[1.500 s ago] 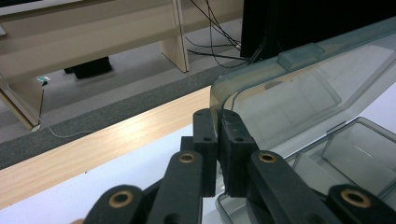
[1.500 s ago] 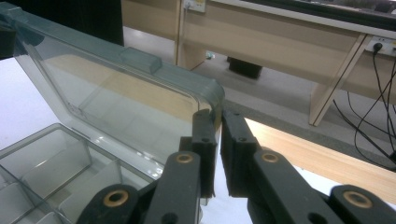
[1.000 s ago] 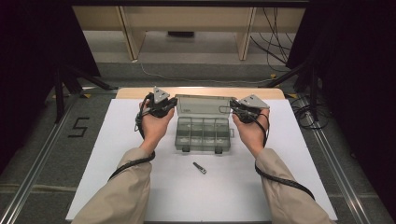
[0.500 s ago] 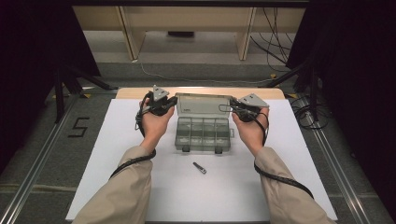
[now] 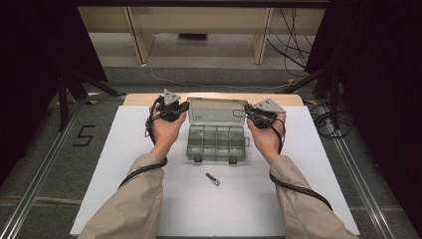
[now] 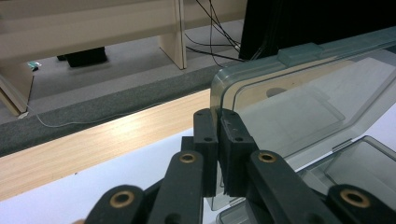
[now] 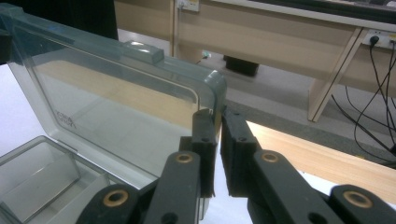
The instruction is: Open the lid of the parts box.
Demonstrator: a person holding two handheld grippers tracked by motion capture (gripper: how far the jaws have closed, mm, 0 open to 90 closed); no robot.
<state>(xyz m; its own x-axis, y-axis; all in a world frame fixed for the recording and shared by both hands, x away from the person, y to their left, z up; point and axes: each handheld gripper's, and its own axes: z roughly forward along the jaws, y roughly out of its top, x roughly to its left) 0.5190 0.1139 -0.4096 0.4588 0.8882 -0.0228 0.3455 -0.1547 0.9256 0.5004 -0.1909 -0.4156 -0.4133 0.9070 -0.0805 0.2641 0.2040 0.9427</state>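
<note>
The white tabletop (image 5: 124, 164) carries a clear grey compartment box (image 5: 217, 143) near its far middle, base flat and lid (image 5: 217, 110) standing open at the far side. The box's long axis runs left to right across the tabletop; its two latches face the person at the near edge, the hinge lies along the far edge, and the lid leans back from it, its inner face turned toward the person.

The left gripper (image 5: 175, 107) holds the lid's left upper corner, its fingers (image 6: 205, 140) drawn narrow on the lid's rim in the left gripper view. The right gripper (image 5: 250, 113) has the opposite corner, fingers (image 7: 204, 140) nearly together with the lid's edge between them — a thin slit stays visible lower down.

The main risk, as I judge it, is uneven motion: if one hand swings its corner faster than the other, the thin lid twists and the hinge takes the strain. Both grips sit on a slim, smooth rim, so a corner could slip out and the lid drop or flop back. Pulling up rather than around the hinge would lift the light base and let it skid — nothing holds it down.

A small dark pin-like part (image 5: 213, 179) lies on the tabletop, just nearer the person than the box, apart from it; a sliding base could knock it.
</note>
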